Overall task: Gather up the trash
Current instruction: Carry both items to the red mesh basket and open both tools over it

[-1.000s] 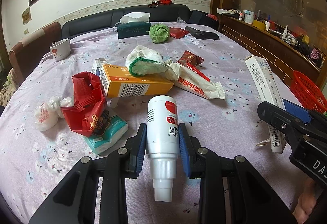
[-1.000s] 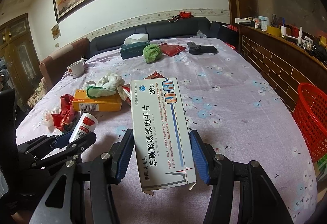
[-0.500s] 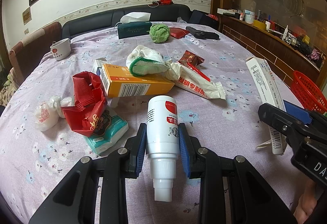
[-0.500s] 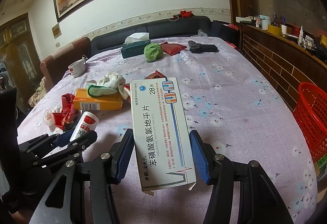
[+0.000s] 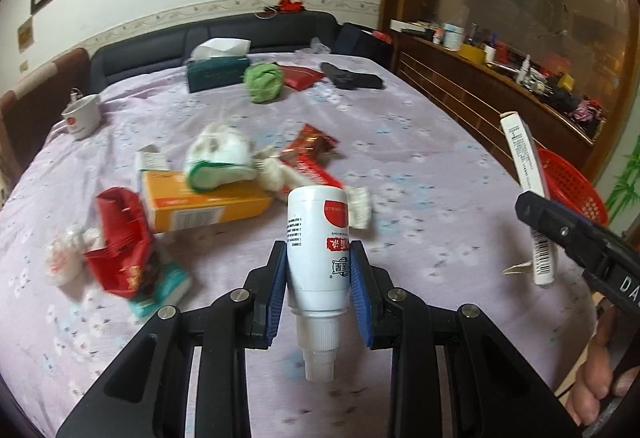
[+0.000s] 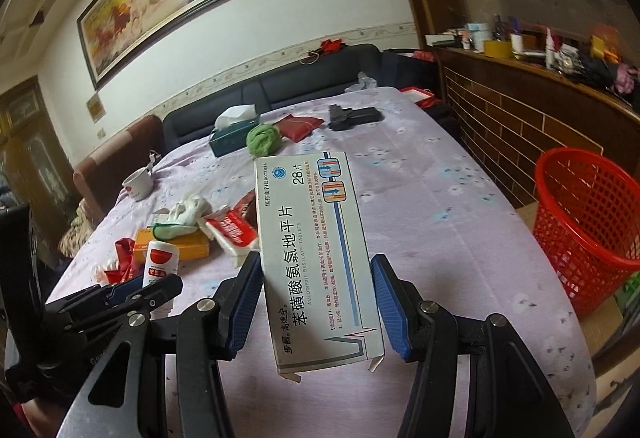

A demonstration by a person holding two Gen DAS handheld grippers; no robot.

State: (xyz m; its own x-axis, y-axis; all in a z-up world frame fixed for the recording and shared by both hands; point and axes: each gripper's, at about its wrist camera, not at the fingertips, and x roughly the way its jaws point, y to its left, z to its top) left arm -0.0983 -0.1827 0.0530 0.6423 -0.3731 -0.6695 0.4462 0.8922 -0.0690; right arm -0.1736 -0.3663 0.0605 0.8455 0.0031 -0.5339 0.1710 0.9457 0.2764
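Now, in the left wrist view, our left gripper (image 5: pixel 319 288) pinches a white bottle (image 5: pixel 318 250) between its blue pads, cap pointing back at us. It hangs above the purple table (image 5: pixel 420 166). More trash lies past it: an orange box (image 5: pixel 208 208), a red wrapper (image 5: pixel 120 238), a white bag with a green edge (image 5: pixel 220 160) and a long red and white packet (image 5: pixel 316 174). Off to the right we see our right gripper (image 5: pixel 568 238) with the thin pill box (image 5: pixel 526 194), and behind it the rim of the red basket (image 5: pixel 576 186).

In the right wrist view, the right gripper (image 6: pixel 316 298) squeezes the pill box (image 6: pixel 316 254) by its long sides. One end flap hangs open at the bottom. The red basket (image 6: pixel 588 222) stands off the right side of the table (image 6: pixel 460 238), lower than the table top. The left gripper (image 6: pixel 132 292) with the bottle (image 6: pixel 158 264) is to our left.

We think the job now is to carry both things to the basket. We should keep both grips tight, swing right, and let go only when each thing is over the basket's open mouth. The pill box should go first, since it is nearer. The table on that side is bare, so we have room. We must watch the table edge, the wooden shelf wall behind, and not bump our two grippers together.
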